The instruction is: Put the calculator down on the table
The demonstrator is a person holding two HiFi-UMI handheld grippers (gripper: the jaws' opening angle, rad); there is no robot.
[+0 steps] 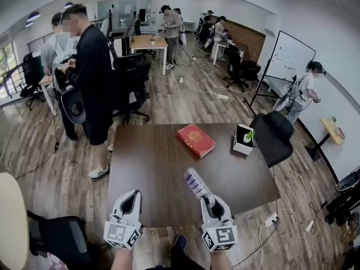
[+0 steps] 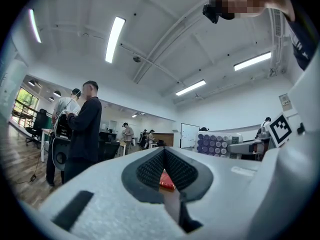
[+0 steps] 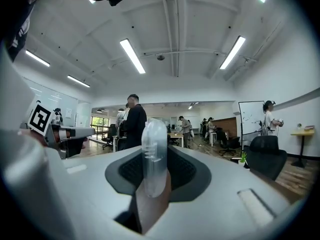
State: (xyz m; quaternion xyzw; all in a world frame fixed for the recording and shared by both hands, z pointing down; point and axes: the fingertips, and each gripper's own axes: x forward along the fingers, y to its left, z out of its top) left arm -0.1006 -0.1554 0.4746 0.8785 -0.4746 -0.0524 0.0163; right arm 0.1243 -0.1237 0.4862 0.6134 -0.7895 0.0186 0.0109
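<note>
One purple-keyed calculator [image 1: 196,183] hangs above the near right part of a dark worktop [image 1: 152,167], clamped at its lower end by the right hand-held gripper [image 1: 209,198]. Both jaws press on it, and it juts forward from them, held rather than lying flat. In the right gripper view it stands edge-on between the pads, a pale, rounded strip.

At the worktop's near edge, left of centre, the left hand-held gripper [image 1: 134,194] has its jaws drawn together with nothing between them. Through the slit below their tips, the left gripper view catches only a sliver of red.

That red is a book [image 1: 196,140], lying flat and askew toward the worktop's far side, about midway across. A white pot [image 1: 244,139] with a small green plant stands near the worktop's far right corner. Both are well apart from the calculator.

Just off that same corner sits a black chair [image 1: 273,134]. A person in dark clothes [image 1: 93,77] stands beyond the worktop's far left corner, and others work at desks farther back. A whiteboard [image 1: 289,55] stands on the wood floor well beyond the worktop's right side.
</note>
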